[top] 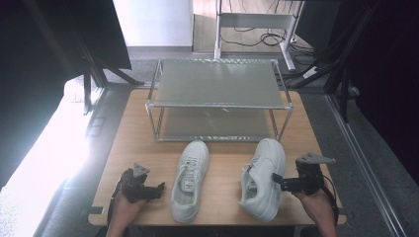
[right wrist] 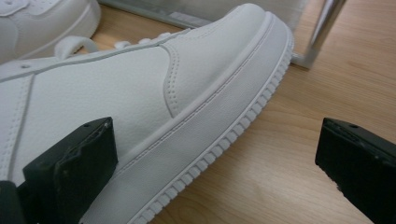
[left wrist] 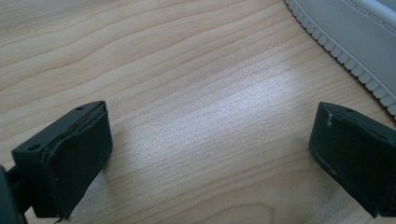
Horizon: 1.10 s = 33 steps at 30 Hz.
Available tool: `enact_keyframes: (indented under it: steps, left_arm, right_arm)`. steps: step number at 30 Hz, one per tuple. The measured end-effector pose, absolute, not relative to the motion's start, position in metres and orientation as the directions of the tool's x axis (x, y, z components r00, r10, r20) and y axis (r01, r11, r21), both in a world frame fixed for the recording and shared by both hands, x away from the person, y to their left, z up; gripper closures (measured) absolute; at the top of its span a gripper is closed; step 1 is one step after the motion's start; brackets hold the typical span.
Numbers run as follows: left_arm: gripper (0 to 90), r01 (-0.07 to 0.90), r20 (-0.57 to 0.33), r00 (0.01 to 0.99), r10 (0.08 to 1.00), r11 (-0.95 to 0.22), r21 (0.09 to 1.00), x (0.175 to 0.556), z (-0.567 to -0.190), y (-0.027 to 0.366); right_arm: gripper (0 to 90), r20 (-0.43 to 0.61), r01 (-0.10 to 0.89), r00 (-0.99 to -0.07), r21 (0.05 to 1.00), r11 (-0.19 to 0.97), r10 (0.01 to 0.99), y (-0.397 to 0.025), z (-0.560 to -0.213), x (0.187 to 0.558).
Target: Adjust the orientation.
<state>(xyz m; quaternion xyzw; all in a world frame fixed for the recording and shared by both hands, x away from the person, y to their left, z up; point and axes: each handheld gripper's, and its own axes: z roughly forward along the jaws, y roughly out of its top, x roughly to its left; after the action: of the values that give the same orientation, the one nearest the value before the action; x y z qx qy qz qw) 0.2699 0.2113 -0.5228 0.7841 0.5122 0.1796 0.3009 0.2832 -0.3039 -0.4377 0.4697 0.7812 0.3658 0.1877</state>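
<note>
Two white sneakers sit on a wooden tabletop (top: 128,143) before a two-tier metal shoe rack (top: 219,98) that stands toward the far edge. The left shoe (top: 189,180) rests upright near the middle of the near edge; the right shoe (top: 263,177) lies tipped on its side, closer to the right edge. The left gripper (top: 157,190), near the near-left corner, is just beside the left shoe. The right gripper (top: 276,181) meets the right shoe's side
</note>
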Motion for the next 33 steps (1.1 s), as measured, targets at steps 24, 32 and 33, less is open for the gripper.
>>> enact_keyframes:
  steps: [24,32,33]
  left_arm:
    - [0.0,0.697,-0.027,0.407,0.913,-0.291,0.656,0.270,-0.523,0.211]
    - [0.0,0.697,-0.027,0.405,0.914,-0.290,0.655,0.270,-0.523,0.211]
    - [0.0,0.698,-0.027,0.403,0.915,-0.288,0.655,0.269,-0.523,0.210]
  right_arm:
    - [2.8,0.080,0.648,-0.312,0.747,0.150,0.947,-0.358,-0.472,0.291]
    - [0.0,0.109,0.637,-0.308,0.761,0.120,0.945,-0.364,-0.478,0.292]
    - [0.0,0.108,0.634,-0.309,0.764,0.120,0.945,-0.364,-0.479,0.292]
